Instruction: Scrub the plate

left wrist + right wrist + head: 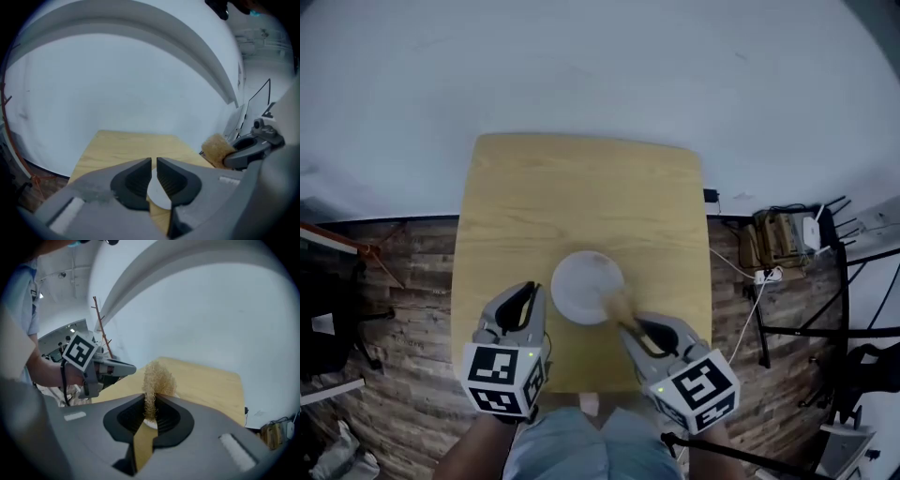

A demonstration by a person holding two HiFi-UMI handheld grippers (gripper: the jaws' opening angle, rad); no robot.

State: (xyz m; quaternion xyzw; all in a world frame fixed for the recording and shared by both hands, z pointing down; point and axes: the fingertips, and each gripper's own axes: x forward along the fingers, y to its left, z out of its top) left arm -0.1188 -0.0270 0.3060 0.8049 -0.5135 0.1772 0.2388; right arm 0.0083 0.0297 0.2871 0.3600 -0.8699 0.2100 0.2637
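A round white plate [581, 281] lies on the pale wooden table [581, 187], near its front edge. My left gripper [534, 292] reaches in from the left, and its jaws stand almost together on the plate's [158, 197] left rim. My right gripper [628, 323] comes from the lower right and is shut on a tan fibrous scrubber [619, 305], which rests on the plate's right side. In the right gripper view the scrubber [158, 376] sticks up out of the jaws and the left gripper [110, 367] shows beyond it. In the left gripper view the scrubber [218, 147] shows at right.
The table stands against a white wall on a wood-patterned floor. To its right are a power strip with cables [767, 275], a tan box [780, 234] and black metal stands [825, 328]. Dark gear [323, 319] sits at the left. The person's knees [581, 441] are at the table's front.
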